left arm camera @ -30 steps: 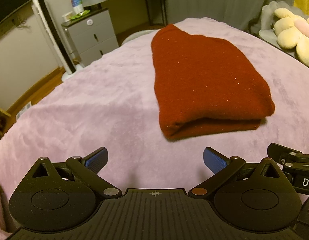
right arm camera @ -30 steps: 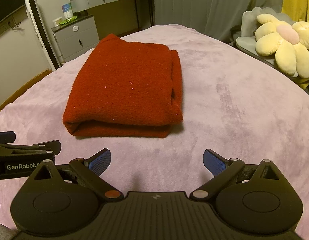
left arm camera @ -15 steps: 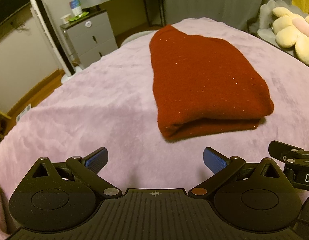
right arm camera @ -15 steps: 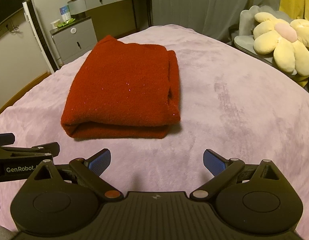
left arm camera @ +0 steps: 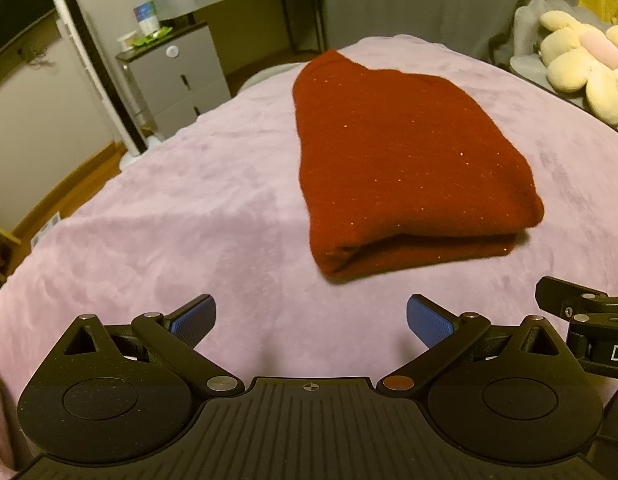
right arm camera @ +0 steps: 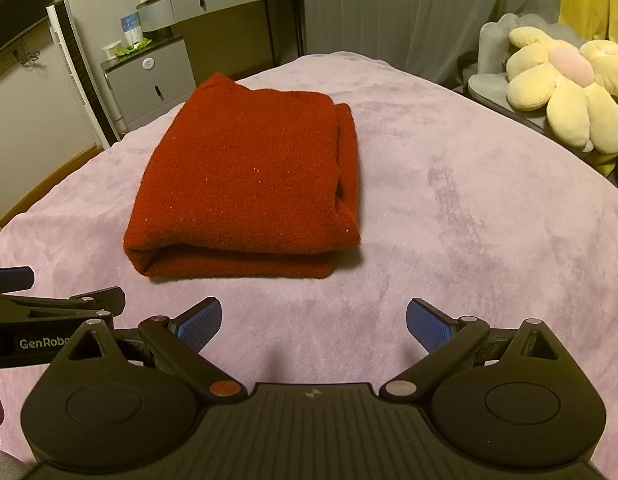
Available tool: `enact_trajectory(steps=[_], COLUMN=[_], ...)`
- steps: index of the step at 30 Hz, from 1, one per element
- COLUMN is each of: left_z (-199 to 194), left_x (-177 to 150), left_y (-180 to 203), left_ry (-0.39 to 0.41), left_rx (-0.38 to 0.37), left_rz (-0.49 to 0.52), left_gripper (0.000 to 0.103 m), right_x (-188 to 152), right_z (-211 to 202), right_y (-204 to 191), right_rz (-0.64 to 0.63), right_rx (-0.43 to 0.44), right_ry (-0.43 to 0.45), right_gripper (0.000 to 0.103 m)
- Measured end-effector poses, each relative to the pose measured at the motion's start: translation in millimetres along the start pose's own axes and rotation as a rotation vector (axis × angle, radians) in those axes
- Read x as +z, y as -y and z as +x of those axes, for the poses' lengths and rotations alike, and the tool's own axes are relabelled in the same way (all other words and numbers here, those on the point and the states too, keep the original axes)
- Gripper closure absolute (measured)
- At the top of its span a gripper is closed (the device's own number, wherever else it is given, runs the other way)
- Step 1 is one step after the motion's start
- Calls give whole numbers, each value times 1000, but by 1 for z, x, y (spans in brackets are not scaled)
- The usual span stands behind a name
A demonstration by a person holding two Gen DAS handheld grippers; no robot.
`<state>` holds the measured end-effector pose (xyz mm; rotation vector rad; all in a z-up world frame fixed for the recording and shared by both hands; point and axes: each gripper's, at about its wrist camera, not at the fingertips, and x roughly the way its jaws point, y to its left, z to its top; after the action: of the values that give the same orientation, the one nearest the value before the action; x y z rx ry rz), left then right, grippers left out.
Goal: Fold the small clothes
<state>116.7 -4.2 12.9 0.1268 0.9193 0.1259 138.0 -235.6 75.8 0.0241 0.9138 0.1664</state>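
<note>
A folded red sweater (right arm camera: 249, 184) lies on the purple bed (right arm camera: 469, 220); left gripper (left arm camera: 311, 320) and right gripper (right arm camera: 313, 320) hover nearby, both spread, holding nothing.

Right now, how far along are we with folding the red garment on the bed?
Done: the red garment lies folded in a compact stacked rectangle on the purple blanket, layers showing along its near edge. In hand: nothing; the left gripper and right gripper are both open and short of it. Left: perhaps only tidying; no other clothes are in view.
</note>
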Motion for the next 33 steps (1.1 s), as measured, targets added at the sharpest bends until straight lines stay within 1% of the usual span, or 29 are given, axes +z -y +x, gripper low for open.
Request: enact_trajectory(steps=[11, 16, 20, 25, 33], left_z=[0, -1, -1, -2, -2], left_x=[1, 2, 2, 1, 0], left_y=[-1, -1, 1, 0, 5], left_ry=[5, 8, 13, 27, 32], left_rx=[-3, -22, -10, -17, -9], left_rz=[-8, -15, -4, -6, 21], left_gripper=[0, 0, 0, 0, 0], right_x=[0, 0, 0, 0, 1], right_z=[-1, -1, -1, 0, 1], right_y=[0, 0, 0, 1, 2], right_rz=[-2, -4, -5, -6, -7], right_rx=[0, 0, -1, -2, -4], right_ry=[1, 3, 3, 1, -1], right_gripper=[4, 4, 4, 4, 4])
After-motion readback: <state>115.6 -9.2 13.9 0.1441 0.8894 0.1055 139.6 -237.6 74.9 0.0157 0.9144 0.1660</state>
